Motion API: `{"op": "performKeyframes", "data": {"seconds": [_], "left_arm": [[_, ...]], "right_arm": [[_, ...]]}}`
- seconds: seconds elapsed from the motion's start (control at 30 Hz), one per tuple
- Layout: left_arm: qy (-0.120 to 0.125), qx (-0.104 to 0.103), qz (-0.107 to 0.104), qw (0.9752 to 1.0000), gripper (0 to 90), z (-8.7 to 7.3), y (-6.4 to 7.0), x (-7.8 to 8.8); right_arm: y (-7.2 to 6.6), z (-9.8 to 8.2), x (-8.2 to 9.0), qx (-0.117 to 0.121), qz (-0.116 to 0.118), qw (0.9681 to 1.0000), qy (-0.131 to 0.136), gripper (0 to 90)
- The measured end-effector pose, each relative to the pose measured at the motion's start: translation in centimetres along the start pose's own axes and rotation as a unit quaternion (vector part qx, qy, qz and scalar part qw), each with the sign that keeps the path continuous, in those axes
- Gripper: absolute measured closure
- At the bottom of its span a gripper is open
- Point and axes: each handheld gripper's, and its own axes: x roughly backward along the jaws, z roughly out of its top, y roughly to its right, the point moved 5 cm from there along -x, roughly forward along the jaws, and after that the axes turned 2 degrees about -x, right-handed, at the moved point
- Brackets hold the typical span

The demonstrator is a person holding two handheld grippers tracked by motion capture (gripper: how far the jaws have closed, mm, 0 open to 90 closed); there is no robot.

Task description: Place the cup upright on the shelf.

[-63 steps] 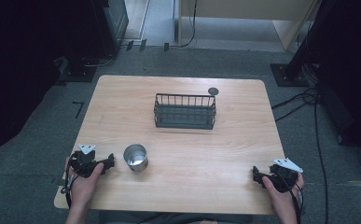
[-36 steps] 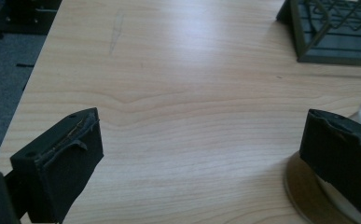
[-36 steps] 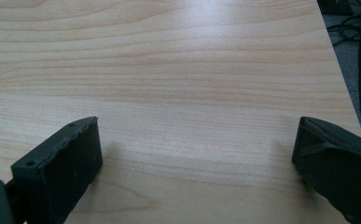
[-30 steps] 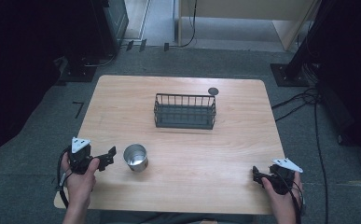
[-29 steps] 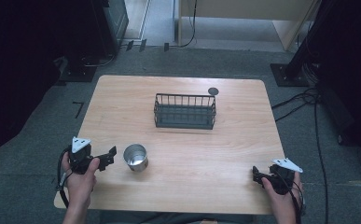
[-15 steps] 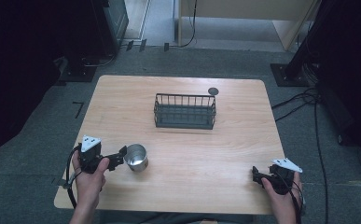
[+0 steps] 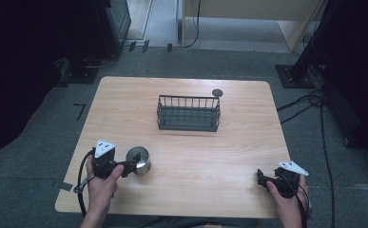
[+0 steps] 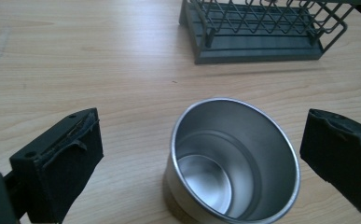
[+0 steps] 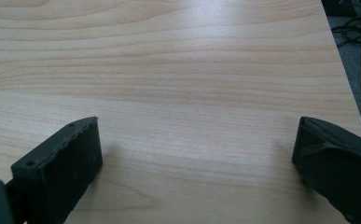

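Cup of bare shiny metal stands upright and empty between the spread jaws of the left gripper, neither pad touching it; on the table it sits at about 7 o'clock from the wire basket. Its base is cut off by the lower frame edge. Right gripper is also spread, over bare wood

we count one metal cup, one wire basket, one small dark disc, one wooden table, two handheld grippers
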Motion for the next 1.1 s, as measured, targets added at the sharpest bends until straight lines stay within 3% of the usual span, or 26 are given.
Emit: {"op": "performKeyframes", "data": {"seconds": [0.23, 0.63, 1.1], "left_arm": [[-0.006, -0.002, -0.002, 1.0000, 0.0, -0.6, 0.9, -0.6], [-0.026, -0.030, 0.013, 0.9991, 0.0, -1.7, 2.3, -1.8], [-0.055, -0.050, 0.046, 0.9961, 0.2, -2.9, 2.7, -3.7]], "right_arm": [[0.0, 0.0, 0.0, 0.000, 0.000, 1.0000, 0.000, 0.9], [0.0, 0.0, 0.0, 0.000, 0.000, 1.0000, 0.000, 0.9], [0.0, 0.0, 0.0, 0.000, 0.000, 1.0000, 0.000, 0.9]]}}
